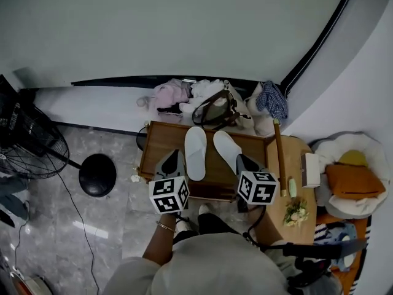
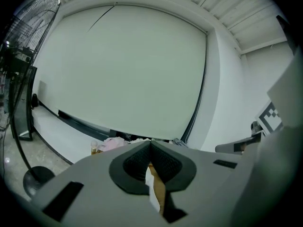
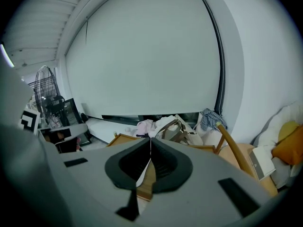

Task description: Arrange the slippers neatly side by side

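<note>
Two slippers: white, both lying on the wooden table (image 1: 161, 141), soles down.
Left slipper (image 1: 195, 152): straight, its long axis pointing away from the person.
Right slipper (image 1: 227, 150): slanted, far end leaning toward the left one, near end swung out to the right.
Spacing: the pair lie near each other but apart and not parallel; the gap widens toward the person.
Left gripper (image 1: 174, 156): above the table's near left part, just left of the left slipper; its pads are pressed together with nothing between them (image 2: 150, 148).
Right gripper (image 1: 241, 159): at the near end of the right slipper; whether it touches cannot be told. Its fingers are likewise clenched on nothing (image 3: 150, 145).
Marker cubes: one on each gripper, left (image 1: 169, 194) and right (image 1: 256, 187).
Beyond the table: a brown-handled bag (image 1: 218, 110) and pink clothing (image 1: 169, 94) against the wall.
Left of the table: a fan (image 1: 27, 143) on the grey floor.
Right of the table: a round side table (image 1: 291, 189) carrying a small flower bunch (image 1: 296, 212).
</note>
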`<state>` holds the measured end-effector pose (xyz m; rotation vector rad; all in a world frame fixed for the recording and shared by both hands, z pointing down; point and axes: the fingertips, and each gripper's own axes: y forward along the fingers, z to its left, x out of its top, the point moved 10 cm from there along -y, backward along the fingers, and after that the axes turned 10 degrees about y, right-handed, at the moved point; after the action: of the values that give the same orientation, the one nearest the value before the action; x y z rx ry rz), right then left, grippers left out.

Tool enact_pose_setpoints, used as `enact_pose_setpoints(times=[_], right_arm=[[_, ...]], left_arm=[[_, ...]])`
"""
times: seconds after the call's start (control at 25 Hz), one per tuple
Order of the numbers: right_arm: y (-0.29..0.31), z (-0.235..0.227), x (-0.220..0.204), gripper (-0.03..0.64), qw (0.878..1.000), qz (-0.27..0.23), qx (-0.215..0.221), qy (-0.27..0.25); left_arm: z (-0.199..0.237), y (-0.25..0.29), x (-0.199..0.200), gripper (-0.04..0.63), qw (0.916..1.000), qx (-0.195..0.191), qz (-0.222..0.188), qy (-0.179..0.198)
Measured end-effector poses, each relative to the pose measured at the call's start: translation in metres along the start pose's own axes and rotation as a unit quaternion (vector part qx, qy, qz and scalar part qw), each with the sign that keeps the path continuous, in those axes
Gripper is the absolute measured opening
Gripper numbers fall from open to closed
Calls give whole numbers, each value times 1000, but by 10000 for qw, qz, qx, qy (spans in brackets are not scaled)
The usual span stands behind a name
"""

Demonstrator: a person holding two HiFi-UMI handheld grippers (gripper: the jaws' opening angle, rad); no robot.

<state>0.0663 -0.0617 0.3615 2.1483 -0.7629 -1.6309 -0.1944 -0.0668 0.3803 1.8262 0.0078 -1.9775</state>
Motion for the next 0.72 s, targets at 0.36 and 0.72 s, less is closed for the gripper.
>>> enact_pose_setpoints(times=[0.36, 0.72], right_arm=[[14, -12, 12, 34, 9999, 102, 87, 17], [22, -48, 6, 34, 9992, 288, -92, 266]], left_arm=[[-12, 16, 4, 17, 9997, -29, 149, 171], [-41, 43, -6, 17, 9977, -309, 499, 341]])
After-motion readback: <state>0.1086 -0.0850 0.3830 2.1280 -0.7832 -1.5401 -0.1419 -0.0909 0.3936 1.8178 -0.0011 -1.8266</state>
